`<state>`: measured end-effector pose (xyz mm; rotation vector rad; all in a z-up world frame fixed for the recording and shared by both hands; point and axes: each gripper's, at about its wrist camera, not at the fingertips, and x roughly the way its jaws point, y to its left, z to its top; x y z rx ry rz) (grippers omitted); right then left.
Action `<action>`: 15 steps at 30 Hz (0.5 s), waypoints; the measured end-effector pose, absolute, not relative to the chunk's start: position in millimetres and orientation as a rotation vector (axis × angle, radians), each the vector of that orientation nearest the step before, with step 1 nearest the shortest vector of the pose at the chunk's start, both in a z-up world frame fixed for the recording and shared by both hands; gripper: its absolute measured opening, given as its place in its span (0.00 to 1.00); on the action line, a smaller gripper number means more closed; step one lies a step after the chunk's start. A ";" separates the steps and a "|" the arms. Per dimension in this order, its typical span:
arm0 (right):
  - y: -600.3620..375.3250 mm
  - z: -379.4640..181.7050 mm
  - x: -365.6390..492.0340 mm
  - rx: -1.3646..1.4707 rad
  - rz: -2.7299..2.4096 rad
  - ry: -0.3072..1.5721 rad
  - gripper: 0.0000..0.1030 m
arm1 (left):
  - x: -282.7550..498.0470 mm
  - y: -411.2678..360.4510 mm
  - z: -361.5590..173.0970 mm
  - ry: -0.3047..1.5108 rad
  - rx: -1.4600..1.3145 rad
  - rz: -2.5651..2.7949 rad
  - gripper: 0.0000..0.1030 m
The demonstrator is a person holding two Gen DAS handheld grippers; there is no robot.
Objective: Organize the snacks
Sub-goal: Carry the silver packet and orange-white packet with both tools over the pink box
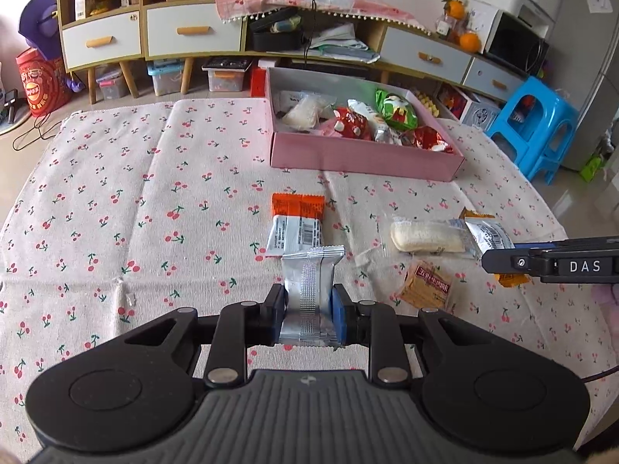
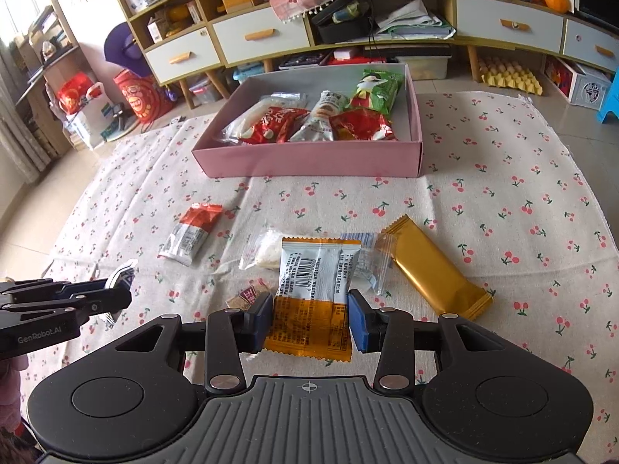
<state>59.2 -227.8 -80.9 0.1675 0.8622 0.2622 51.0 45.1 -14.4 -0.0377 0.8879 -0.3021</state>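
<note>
My left gripper point(image 1: 308, 309) is shut on a silver snack packet point(image 1: 309, 290), held above the cherry-print cloth. My right gripper point(image 2: 309, 321) is shut on an orange-and-white snack packet point(image 2: 315, 297); it shows at the right edge of the left wrist view point(image 1: 541, 263). The pink box point(image 1: 359, 156) holds several snacks and sits farther back; it also shows in the right wrist view point(image 2: 309, 162). Loose on the cloth lie an orange-and-white packet point(image 1: 296, 224), a clear-wrapped rice cake point(image 1: 425, 236), a small brown cracker pack point(image 1: 427, 284) and a gold bar packet point(image 2: 433, 266).
The cherry-print cloth point(image 1: 154, 193) covers the floor area. Cabinets with drawers point(image 1: 193, 34) stand behind the box, with storage bins point(image 1: 224, 77) beneath. A blue plastic stool point(image 1: 537, 123) stands at the right. A red bag point(image 1: 38, 81) is at the far left.
</note>
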 end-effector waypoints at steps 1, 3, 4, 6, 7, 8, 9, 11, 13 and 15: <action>-226.3 -78.8 60.6 0.171 0.264 0.859 0.39 | 53.0 44.8 -12.1 0.882 -0.043 -0.300 0.23; -222.7 -74.2 63.4 0.177 0.268 0.853 0.39 | 57.2 44.8 -8.1 0.871 -0.052 -0.297 0.23; -221.0 -71.8 64.9 0.180 0.272 0.851 0.39 | 59.6 44.6 -6.2 0.866 -0.057 -0.294 0.23; -217.0 -66.7 67.9 0.181 0.275 0.842 0.39 | 64.6 44.3 -3.3 0.859 -0.067 -0.287 0.23; -215.3 -64.1 69.5 0.182 0.276 0.836 0.39 | 67.0 44.1 -2.1 0.857 -0.072 -0.284 0.23; -213.9 -61.9 71.1 0.185 0.278 0.832 0.39 | 69.3 44.0 -1.1 0.855 -0.077 -0.281 0.23; -213.0 -59.4 73.1 0.191 0.280 0.828 0.39 | 72.1 43.6 0.0 0.853 -0.081 -0.278 0.23; -211.3 -55.5 77.2 0.198 0.279 0.822 0.39 | 77.4 42.1 1.4 0.854 -0.087 -0.272 0.23; -210.6 -51.8 81.5 0.203 0.271 0.814 0.39 | 83.6 40.7 2.3 0.859 -0.096 -0.257 0.23; -212.0 -48.7 86.6 0.223 0.268 0.810 0.39 | 90.6 39.4 2.8 0.865 -0.116 -0.250 0.23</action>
